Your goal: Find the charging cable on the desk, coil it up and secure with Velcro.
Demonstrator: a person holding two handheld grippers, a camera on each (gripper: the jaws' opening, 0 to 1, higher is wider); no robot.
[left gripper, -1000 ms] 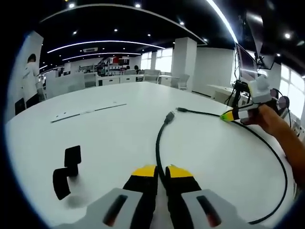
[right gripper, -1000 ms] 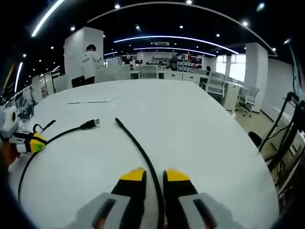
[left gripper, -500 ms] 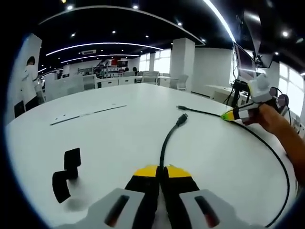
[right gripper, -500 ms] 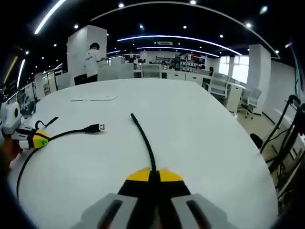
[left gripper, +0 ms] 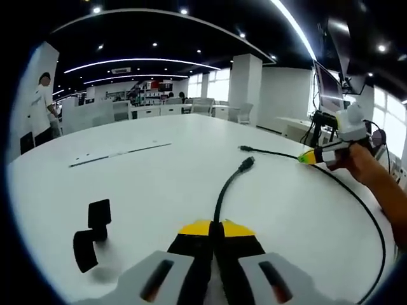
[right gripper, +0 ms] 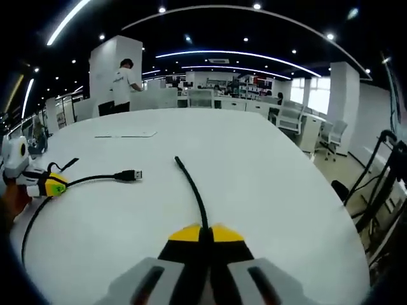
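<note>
Both hand-held grippers are closed on the cable: the left hand-held gripper [left gripper: 215,230] pinches it a little behind the plug end, and the right hand-held gripper [right gripper: 205,233] pinches it a little behind the other, thinner end, with the yellow jaw tips pressed together around the black cord in each view. Below them lies the wide white surface [left gripper: 159,178], and the cable [left gripper: 375,235] rests on it in one long loop, running from the left hand-held gripper round the near side to the right one, so that the two ends point forward and lie near each other but apart. It looks thin, black and soft; I judge it to be light and quite flexible, with some spring, so it will probably try to open again when it is coiled. It seems smooth, so it may slip through the jaws if the pinch is weak. A good place to hold is the cord itself just behind each end, not the plug [left gripper: 245,164], which is wider and flat, nor the narrow tip [right gripper: 178,159]. To the left of the left hand-held gripper, well apart from the cable, lies a small black strap [left gripper: 89,234], folded and partly standing up; I take it for the Velcro.
</note>
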